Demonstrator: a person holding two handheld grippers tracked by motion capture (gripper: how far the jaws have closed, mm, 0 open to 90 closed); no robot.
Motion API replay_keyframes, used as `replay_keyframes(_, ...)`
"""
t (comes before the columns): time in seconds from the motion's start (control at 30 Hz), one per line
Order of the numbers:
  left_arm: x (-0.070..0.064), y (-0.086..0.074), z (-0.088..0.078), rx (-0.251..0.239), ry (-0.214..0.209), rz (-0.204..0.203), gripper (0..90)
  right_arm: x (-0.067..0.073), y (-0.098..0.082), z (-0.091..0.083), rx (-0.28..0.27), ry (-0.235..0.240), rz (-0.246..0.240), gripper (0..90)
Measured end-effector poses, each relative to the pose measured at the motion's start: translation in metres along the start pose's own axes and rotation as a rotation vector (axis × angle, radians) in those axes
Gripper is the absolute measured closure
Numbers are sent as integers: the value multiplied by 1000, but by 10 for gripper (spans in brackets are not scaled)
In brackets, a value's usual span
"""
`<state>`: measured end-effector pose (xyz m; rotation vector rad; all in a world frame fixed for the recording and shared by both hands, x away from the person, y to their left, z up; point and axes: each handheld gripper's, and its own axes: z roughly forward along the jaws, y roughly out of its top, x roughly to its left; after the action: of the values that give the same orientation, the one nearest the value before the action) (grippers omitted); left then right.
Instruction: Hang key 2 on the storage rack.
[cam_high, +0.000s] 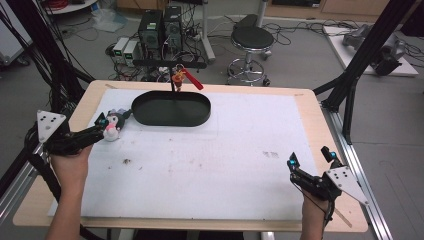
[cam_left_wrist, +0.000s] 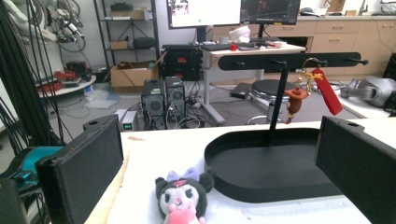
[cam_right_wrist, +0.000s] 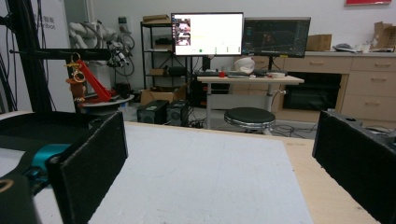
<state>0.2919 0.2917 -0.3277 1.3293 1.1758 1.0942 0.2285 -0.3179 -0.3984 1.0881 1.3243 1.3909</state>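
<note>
One plush toy (cam_left_wrist: 183, 198) sits between the left tool's (cam_left_wrist: 215, 186) open jaws.

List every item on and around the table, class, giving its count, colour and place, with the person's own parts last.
plush toy: one, black, white and pink, near the table's left edge, between the left gripper's open fingers
stand tray: one, black oval, far middle of the table
hook bar: one, black, on a post above the tray
keychain: one, red strap with brown charm, hanging from the bar
table mat: one, white, over the wooden table
stool: one, black seat, on the floor beyond
left gripper: one, black, open at the toy
right gripper: one, black, open, near right corner
</note>
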Motion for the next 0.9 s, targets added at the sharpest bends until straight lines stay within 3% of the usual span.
replay_keyframes(0.43,8,-18,14,24,15,-3,17,2,-1,2,8,1,-7,25)
replay_keyframes(0.9,14,-39,36,89,3,-4,17,2,-3,3,17,-1,-9,25)
